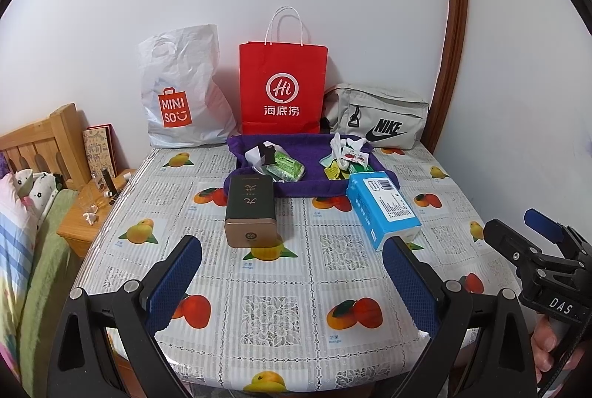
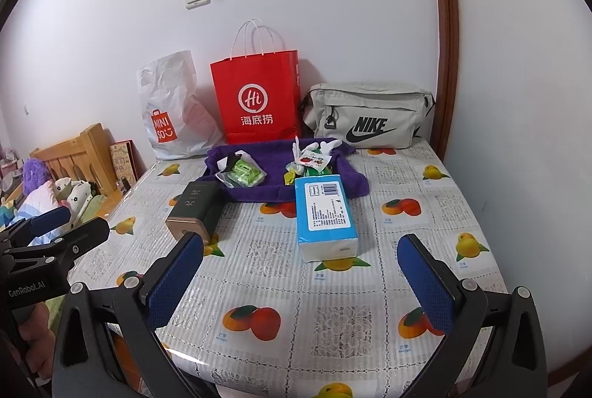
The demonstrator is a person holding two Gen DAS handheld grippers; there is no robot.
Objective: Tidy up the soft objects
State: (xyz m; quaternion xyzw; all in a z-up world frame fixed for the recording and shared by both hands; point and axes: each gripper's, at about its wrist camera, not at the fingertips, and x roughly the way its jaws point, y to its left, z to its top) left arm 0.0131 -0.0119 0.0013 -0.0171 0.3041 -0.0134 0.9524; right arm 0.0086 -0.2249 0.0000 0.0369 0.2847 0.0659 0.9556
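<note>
A purple towel (image 1: 296,187) (image 2: 333,176) lies at the table's back, with a green wipes pack (image 1: 286,168) (image 2: 244,173) and small wrapped packets (image 1: 347,159) (image 2: 310,163) on it. A blue tissue pack (image 1: 383,209) (image 2: 325,216) lies in front of it at the right, a dark tin box (image 1: 251,213) (image 2: 196,209) at the left. My left gripper (image 1: 292,276) is open and empty above the near table. My right gripper (image 2: 301,272) is open and empty, just short of the tissue pack.
A white Miniso bag (image 1: 181,91) (image 2: 172,109), a red paper bag (image 1: 283,87) (image 2: 257,98) and a grey Nike pouch (image 1: 381,117) (image 2: 366,115) stand against the back wall. A bed and a wooden nightstand (image 1: 85,213) lie left of the table (image 1: 281,309).
</note>
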